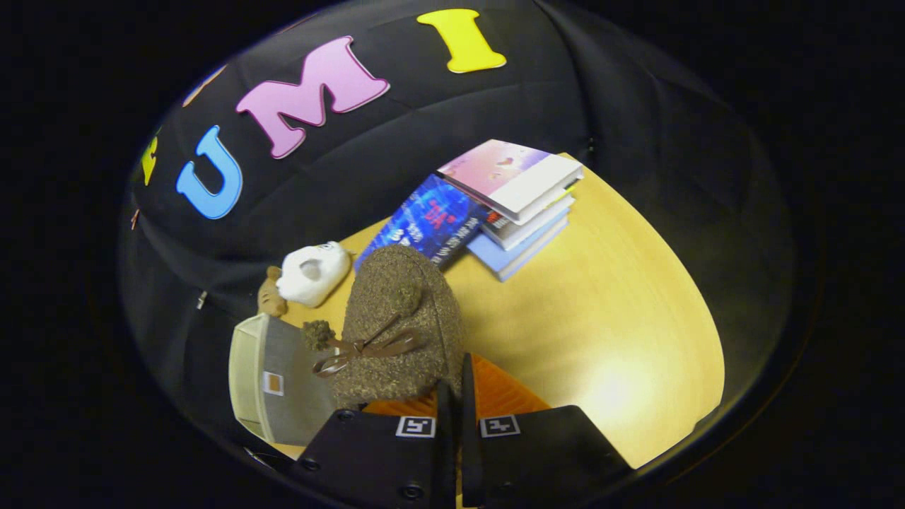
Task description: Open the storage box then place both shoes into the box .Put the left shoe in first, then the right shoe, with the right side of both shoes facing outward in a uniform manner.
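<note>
Jaws: the two black fingers (pixel 447 396) of the gripper (pixel 456 396) stand nearly together, with only a narrow slit between them, and they clamp the thin edge at the opening of a shoe (pixel 399 332). Each finger block carries a small square black-and-white marker on its top face.

Shoe: a brown, coarse-textured slipper-like shoe with an orange ribbed lining (pixel 495 392) visible just beside the fingertips. Its toe points away from the gripper, towards the books. A brown ribbon bow (pixel 360 350) with two fuzzy pom-poms lies across its upper. The shoe appears lifted above the table, held by its rim.

Storage box: a grey box (pixel 272 378) with a pale rim and a small orange-and-white tag sits just beside the shoe, at the table's edge. Whether it is open cannot be told.

Further out: a white plush toy (pixel 313 272) and a small tan toy (pixel 270 297) lie beyond the box, close to the booth wall. Beyond the shoe, a blue book (pixel 428 219) lies flat, touching a stack of books (pixel 520 205) topped by a pink-covered one.

Surface and room: a pale yellow wooden table (pixel 622 325), with a bright glare patch near the gripper; black cloth encloses it on all sides.
</note>
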Demonstrator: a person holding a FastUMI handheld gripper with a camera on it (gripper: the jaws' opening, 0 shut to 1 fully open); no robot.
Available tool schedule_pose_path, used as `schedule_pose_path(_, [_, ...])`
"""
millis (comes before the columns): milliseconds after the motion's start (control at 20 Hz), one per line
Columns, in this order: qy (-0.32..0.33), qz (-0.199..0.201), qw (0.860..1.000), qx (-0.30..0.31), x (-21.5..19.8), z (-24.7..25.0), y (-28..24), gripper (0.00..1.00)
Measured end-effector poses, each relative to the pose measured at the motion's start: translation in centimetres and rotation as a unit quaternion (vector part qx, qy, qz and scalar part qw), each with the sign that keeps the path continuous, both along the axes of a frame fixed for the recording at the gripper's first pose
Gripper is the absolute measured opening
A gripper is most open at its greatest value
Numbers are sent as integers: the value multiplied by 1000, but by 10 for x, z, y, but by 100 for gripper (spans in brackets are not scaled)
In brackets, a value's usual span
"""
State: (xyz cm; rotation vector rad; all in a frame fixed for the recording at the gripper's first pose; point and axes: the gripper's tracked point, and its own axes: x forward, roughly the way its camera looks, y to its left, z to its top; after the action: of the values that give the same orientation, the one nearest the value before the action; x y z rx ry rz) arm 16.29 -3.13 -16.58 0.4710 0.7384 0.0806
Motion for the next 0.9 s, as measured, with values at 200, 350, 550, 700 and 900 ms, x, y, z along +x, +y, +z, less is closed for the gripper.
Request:
schedule_pose_path(200, [-20, 21, 1000, 8, -1, 42, 78, 8])
schedule_pose_path(350, [-18, 30, 999, 35, -4, 65, 140, 8])
schedule_pose_path(550, [-16, 39, 998, 44, -9, 81, 202, 8])
schedule_pose_path(700, [-9, 48, 998, 50, -15, 83, 247, 8])
schedule_pose_path(900, [16, 43, 999, 15, -20, 54, 287, 8])
